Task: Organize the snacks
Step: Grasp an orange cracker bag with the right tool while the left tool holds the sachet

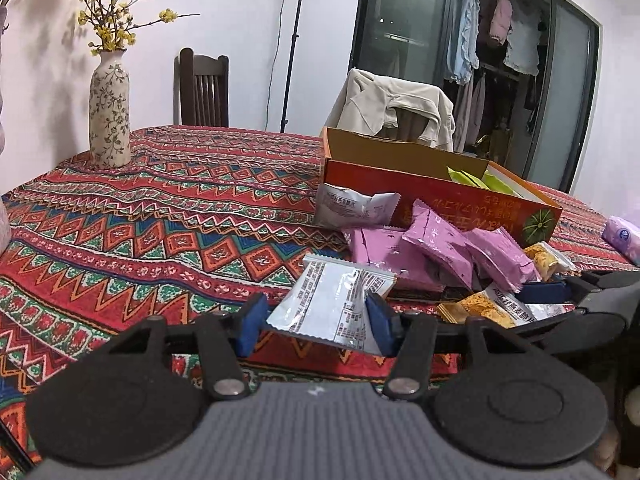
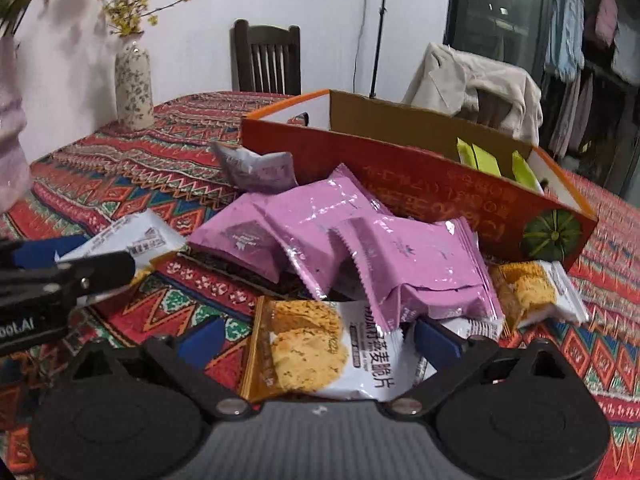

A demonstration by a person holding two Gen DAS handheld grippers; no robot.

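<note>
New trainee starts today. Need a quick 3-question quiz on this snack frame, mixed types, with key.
1. True or false: the left gripper grips a white snack packet between its fingers.
2. The green packets lie: A) in the orange box, B) on the tablecloth, C) beside the vase.
3. Fill in: between the right gripper's open fingers lies an oat crisp ____.

Key: 1 true; 2 A; 3 packet.

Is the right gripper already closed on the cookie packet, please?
No: the right gripper stands open, its blue pads clear of the cookie packet lying between them.
</note>
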